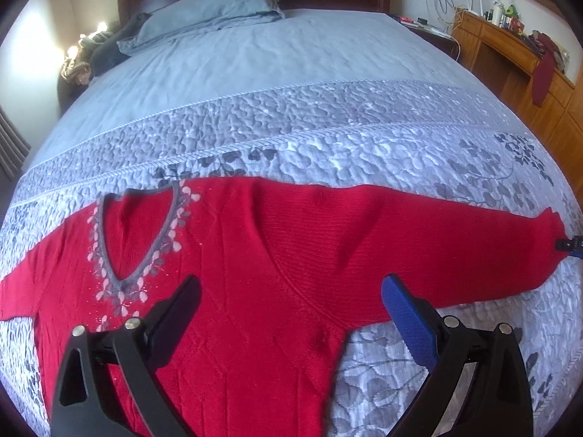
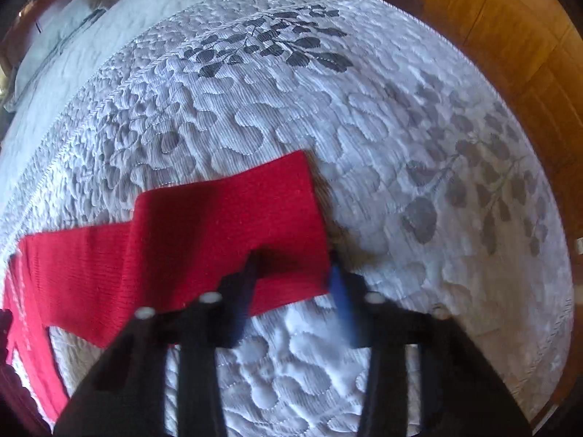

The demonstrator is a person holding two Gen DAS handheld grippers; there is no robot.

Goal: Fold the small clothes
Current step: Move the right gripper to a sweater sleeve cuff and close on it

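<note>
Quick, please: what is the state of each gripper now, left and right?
Left gripper: open, holding nothing, above the red sweater.
Right gripper: closed on the sweater's sleeve cuff.

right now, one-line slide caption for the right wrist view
Right gripper pinches the cuff of the red sweater's sleeve on the quilted floral bedspread.
</note>
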